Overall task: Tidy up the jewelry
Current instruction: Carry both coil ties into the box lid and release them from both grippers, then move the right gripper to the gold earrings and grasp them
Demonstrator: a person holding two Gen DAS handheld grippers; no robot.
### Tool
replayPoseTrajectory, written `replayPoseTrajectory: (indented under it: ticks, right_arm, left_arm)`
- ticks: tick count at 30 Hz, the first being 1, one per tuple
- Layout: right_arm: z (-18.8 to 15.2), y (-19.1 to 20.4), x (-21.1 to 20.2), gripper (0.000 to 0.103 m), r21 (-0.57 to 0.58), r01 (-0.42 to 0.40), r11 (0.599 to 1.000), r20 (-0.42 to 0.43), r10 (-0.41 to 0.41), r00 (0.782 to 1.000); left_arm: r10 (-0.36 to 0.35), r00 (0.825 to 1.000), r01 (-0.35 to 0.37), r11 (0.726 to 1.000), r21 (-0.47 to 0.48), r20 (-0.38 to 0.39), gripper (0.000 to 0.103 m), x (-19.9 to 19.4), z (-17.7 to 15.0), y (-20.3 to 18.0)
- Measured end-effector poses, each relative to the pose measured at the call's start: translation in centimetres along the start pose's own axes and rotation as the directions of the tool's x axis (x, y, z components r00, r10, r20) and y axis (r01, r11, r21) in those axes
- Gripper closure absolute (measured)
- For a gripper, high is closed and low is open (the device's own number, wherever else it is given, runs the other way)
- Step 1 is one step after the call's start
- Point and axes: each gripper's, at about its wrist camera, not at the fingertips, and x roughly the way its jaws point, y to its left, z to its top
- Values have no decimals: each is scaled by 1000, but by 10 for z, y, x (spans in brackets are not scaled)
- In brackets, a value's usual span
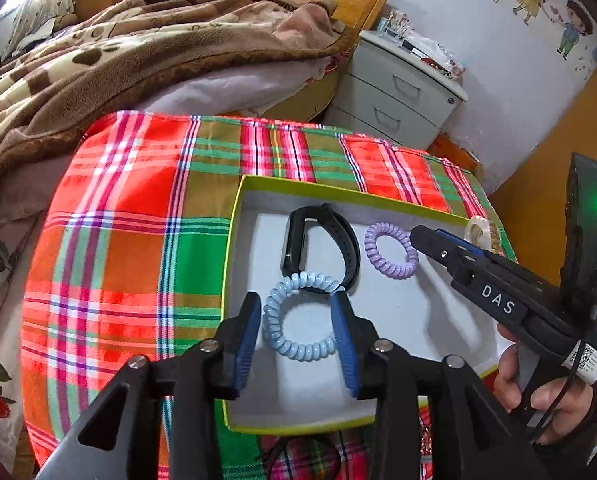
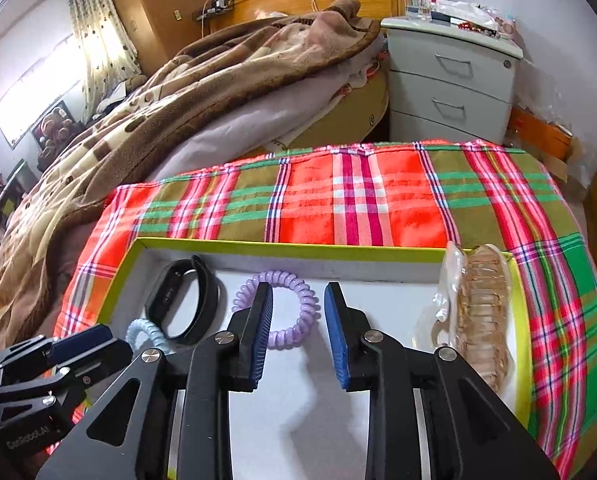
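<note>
A white box with a yellow-green rim (image 1: pixel 234 216) (image 2: pixel 282 245) sits on a plaid cloth. Inside lie a black fitness band (image 1: pixel 348 240) (image 2: pixel 202 300), a light-blue spiral hair tie (image 1: pixel 298 350) (image 2: pixel 138 330), a purple spiral hair tie (image 1: pixel 390 268) (image 2: pixel 306 300) and a clear amber hair claw (image 2: pixel 482 312) (image 1: pixel 480 234). My left gripper (image 1: pixel 296 300) is open above the box, its fingers either side of the blue hair tie. My right gripper (image 2: pixel 298 292) is open over the box, just in front of the purple hair tie; in the left view (image 1: pixel 416 236) it shows side-on.
The plaid cloth (image 1: pixel 130 216) (image 2: pixel 378 196) covers a small table. A bed with a brown blanket (image 1: pixel 98 60) lies behind and left. A grey drawer unit (image 1: pixel 398 88) (image 2: pixel 450 76) with clutter on top stands behind the table.
</note>
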Motion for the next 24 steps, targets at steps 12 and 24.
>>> replayPoseTrajectory:
  ticks: [12,24]
  right_arm:
    - [-34,6,-60,74,-28,-10,1000,94,13,995]
    - [-91,-5,-108,63,-38,45,998,157,-38,987]
  left_arm:
    - [-12,997,11,1000,17,78,60,-55,-27,7]
    - [1,996,-2,1000,10,91,58,-82,-82,21]
